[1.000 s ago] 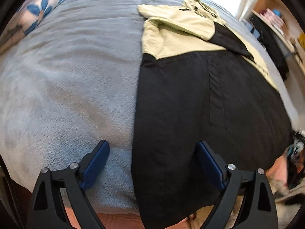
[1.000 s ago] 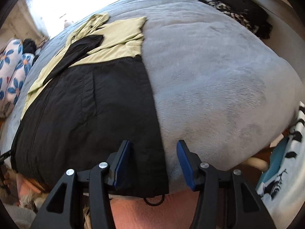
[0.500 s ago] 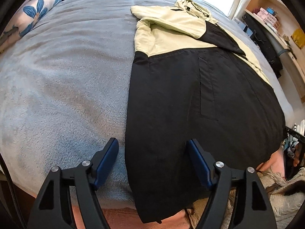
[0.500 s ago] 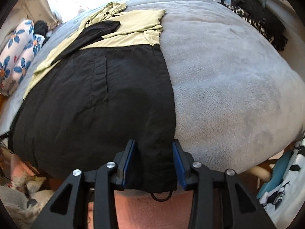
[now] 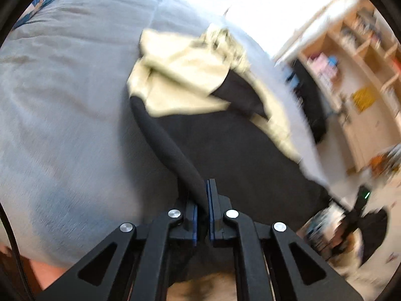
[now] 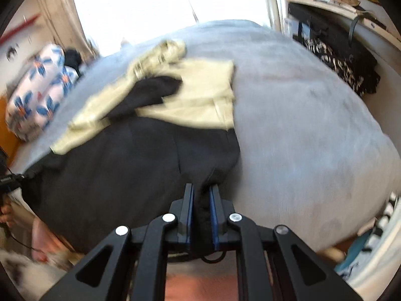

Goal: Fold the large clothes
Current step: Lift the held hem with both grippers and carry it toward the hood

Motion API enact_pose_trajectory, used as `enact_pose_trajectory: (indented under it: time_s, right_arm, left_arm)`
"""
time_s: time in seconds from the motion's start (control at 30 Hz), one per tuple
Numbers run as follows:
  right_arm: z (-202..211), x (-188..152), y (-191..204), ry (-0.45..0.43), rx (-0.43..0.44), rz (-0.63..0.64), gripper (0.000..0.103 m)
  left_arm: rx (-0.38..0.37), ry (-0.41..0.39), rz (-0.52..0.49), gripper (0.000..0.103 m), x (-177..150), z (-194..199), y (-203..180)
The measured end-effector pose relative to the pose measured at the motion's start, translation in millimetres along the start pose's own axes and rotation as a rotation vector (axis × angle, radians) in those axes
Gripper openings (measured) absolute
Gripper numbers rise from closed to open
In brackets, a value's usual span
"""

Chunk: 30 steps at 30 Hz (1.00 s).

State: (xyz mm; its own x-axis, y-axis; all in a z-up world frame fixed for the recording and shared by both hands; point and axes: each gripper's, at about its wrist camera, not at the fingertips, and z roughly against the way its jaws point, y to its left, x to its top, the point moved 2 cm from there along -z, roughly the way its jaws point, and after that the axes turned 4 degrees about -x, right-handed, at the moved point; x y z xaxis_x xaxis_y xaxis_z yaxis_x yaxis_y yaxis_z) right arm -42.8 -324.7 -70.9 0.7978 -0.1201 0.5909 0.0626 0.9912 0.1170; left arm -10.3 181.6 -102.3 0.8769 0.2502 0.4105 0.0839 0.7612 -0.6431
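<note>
Jacket (image 5: 225,145), black with a pale yellow top, lies spread on the grey bed (image 5: 65,115). I see my left gripper (image 5: 207,193) pinching its left hem edge, jaws just closed onto the cloth, which rises in a ridge. My right gripper (image 6: 201,198) pinches the right hem corner, jaws just closed there too.

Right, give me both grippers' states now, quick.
Left gripper: just closed, shut on the jacket hem.
Right gripper: just closed, shut on the jacket hem.
</note>
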Motion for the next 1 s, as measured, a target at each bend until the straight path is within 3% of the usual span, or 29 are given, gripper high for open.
enact_pose_trajectory:
  time_s: [0.1,0.2,0.47,0.53,0.57,0.6,0.67,0.77,0.87,1.0]
  right_arm:
    - [10.7,39.3,1.4,-0.077,0.051,-0.046,0.011]
    - [7.2,83.1,2.5,-0.131,0.078,-0.098,0.011]
    - [-65.7,211.2,-19.5,-0.129,0.070,-0.282,0.012]
    - [-90.2,237.9,-27.5,-0.139,0.098,-0.313,0.015]
    - [-98.1,245.2,-29.8,-0.153,0.080,-0.327,0.017]
    - [-109.0,254.2,-34.6,-0.161,0.061,-0.348,0.020]
    - [-130.0,264.6,-43.3,-0.152,0.076,-0.378,0.042]
    - [-154.6,266.6,-44.6,-0.138,0.073,-0.360,0.046]
    - [-188.8,262.8,-39.3,-0.066,0.012,-0.288,0.046]
    - [-231.0,252.4,-41.3,0.023,-0.019,-0.254,0.046]
  left_arm:
    - [-0.073,-0.104,0.059,0.004,31.2,10.8,-15.0]
    - [-0.091,-0.183,0.092,0.004,71.1,13.8,-24.1]
    - [0.027,-0.303,0.232,0.004,197.6,-15.8,-1.4]
    - [0.077,-0.314,0.248,0.011,225.1,-30.1,13.5]
    - [0.110,-0.310,0.265,0.027,239.5,-40.8,22.7]
    - [0.136,-0.308,0.291,0.052,251.3,-50.4,33.0]
    - [0.148,-0.305,0.336,0.075,265.8,-65.7,49.9]
    - [0.173,-0.282,0.338,0.075,276.6,-83.2,69.1]
    - [0.262,-0.220,0.262,0.075,278.7,-109.7,78.5]
    - [0.309,-0.141,0.178,0.070,277.7,-150.4,86.8]
